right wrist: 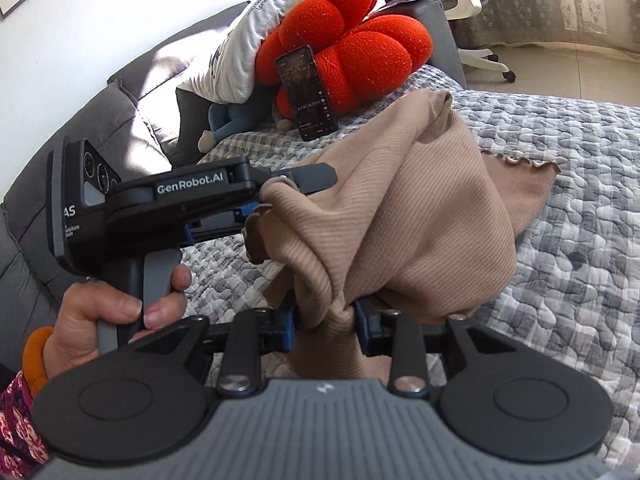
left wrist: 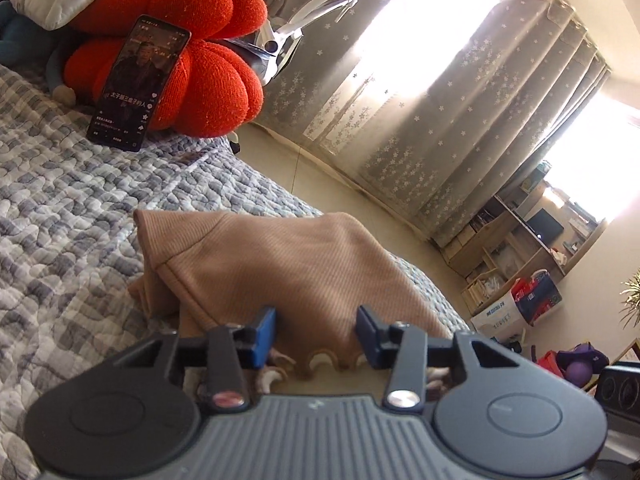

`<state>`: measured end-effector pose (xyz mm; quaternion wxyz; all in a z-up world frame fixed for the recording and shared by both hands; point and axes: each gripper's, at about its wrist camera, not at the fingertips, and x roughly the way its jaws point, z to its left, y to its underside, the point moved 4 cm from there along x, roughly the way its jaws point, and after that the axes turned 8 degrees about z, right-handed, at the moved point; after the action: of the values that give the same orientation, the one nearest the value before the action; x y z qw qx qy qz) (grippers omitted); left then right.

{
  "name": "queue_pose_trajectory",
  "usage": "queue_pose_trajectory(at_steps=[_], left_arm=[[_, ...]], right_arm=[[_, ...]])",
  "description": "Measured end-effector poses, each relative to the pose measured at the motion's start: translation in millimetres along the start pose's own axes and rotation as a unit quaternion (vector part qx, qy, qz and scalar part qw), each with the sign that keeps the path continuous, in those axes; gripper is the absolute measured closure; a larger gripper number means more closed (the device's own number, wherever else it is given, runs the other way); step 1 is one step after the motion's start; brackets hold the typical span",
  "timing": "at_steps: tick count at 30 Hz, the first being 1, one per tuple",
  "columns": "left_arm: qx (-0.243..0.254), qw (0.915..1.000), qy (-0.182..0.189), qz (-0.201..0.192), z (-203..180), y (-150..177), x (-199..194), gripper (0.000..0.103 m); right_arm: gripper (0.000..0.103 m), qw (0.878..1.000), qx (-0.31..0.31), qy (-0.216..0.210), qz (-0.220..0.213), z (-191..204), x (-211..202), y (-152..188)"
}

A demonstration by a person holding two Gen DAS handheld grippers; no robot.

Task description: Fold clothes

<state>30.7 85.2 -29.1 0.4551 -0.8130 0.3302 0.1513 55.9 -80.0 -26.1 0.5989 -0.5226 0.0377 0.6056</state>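
A grey-and-white quilted bedspread [right wrist: 560,184] covers the bed and carries everything else. On it, lifted partly clear, hangs a tan ribbed garment [right wrist: 400,216] with a ruffled hem; one end trails down onto the quilt while the rest is bunched between the two tools.

At the head of the bed a red knitted cushion [right wrist: 352,44] with bulging lobes sits against a white pillow [right wrist: 248,48], and a grey curtain with small white flowers [left wrist: 460,120] hangs over the bright window. A white office chair [right wrist: 472,20] stands on the floor just past the bed's corner.

The right gripper [right wrist: 322,326] has its blue-padded fingers [right wrist: 286,326] pinched onto a twisted gather of the tan cloth. The left gripper [right wrist: 260,204], held by the person's hand [right wrist: 116,308], shows side-on in the right wrist view, its fingers hidden by the cloth edge draped over them. In the left wrist view the blue fingers [left wrist: 264,336] stand apart with the ruffled hem lying between them, so the grip there looks loose.

A smartphone [left wrist: 138,84] with a lit screen leans upright against the red cushion, its lower edge on the quilt.
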Motion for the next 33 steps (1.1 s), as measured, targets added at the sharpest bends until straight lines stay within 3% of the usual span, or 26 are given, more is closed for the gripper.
queue_pose_trajectory(at_steps=[4,6,12,18,23,29,33], left_arm=[[0.014,0.9999,-0.004,-0.008,-3.3,-0.8,-1.0,0.088],[0.017,0.9998,-0.005,-0.012,-4.5,-0.8,-1.2,0.09],[0.074,0.9969,-0.003,-0.026,-20.6,2.9,-1.3,0.094],[0.158,0.9862,0.044,-0.02,-51.6,16.0,2.9,0.096],[0.19,0.979,0.07,0.02,-68.2,30.2,18.5,0.099],[0.194,0.9778,0.071,0.034,-69.9,30.8,22.2,0.1],[0.169,0.9824,0.073,0.032,-60.3,22.9,9.7,0.094]], right_arm=[[0.031,1.0,-0.004,-0.001,-0.024,-3.2,-18.2,-2.6],[0.028,0.999,-0.007,-0.003,-0.04,-5.1,-28.5,-3.7],[0.026,0.995,0.022,-0.016,-0.093,-22.3,-54.6,-10.8],[0.026,0.99,0.055,-0.003,-0.128,-38.4,-62.4,-22.0],[0.026,0.989,0.055,0.015,-0.138,-46.1,-55.9,-36.5],[0.027,0.989,0.079,0.037,-0.116,-65.8,-25.8,-48.7],[0.039,0.989,0.101,0.042,-0.099,-79.2,-6.0,-51.7]])
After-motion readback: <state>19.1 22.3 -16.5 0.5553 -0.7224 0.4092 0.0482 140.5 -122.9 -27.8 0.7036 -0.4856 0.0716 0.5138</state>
